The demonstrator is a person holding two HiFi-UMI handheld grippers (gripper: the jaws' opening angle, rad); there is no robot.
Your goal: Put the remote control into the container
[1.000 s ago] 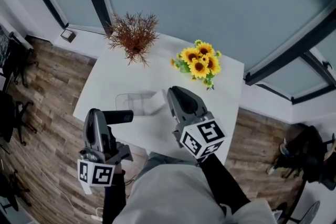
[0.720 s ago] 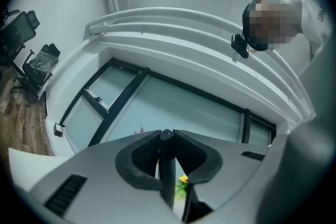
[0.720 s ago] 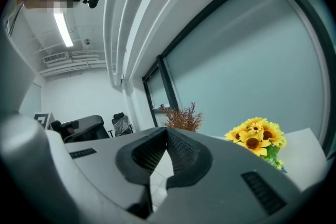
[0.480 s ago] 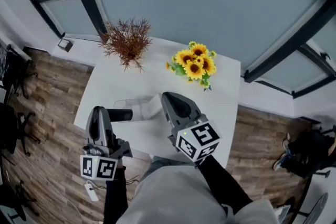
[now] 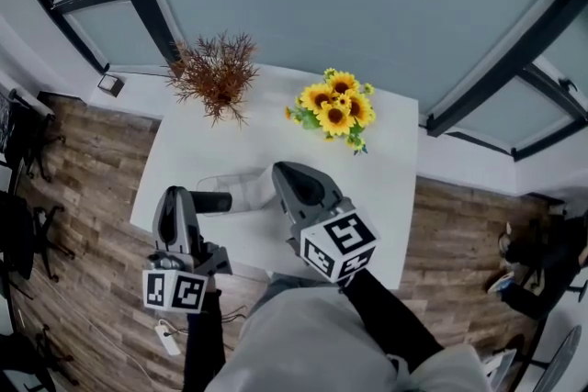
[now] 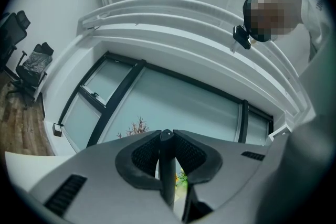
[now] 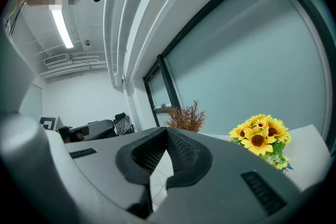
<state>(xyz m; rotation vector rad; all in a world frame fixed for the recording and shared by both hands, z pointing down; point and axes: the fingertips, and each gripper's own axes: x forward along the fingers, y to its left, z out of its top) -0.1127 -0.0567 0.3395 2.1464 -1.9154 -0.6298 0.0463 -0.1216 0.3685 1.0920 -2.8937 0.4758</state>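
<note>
In the head view the black remote control [image 5: 213, 202] sticks out sideways from my left gripper [image 5: 175, 197], which is shut on it near the table's front left edge. In the left gripper view the remote control [image 6: 167, 176] shows edge-on as a thin dark slab clamped between the pads. The remote's free end lies at the near left side of the clear plastic container [image 5: 241, 190] on the white table [image 5: 386, 197]. My right gripper [image 5: 282, 172] hovers over the container's right end, jaws closed together with nothing in them.
A dried reddish-brown plant [image 5: 213, 78] stands at the table's far left and a bunch of sunflowers [image 5: 335, 110] at the far middle, both beyond the container. Wood floor surrounds the table, with a glass wall behind it.
My left gripper has carried the remote a little forward, so its end now overlaps the container's near side. The right gripper has drifted slightly left. The head camera has shifted too.
</note>
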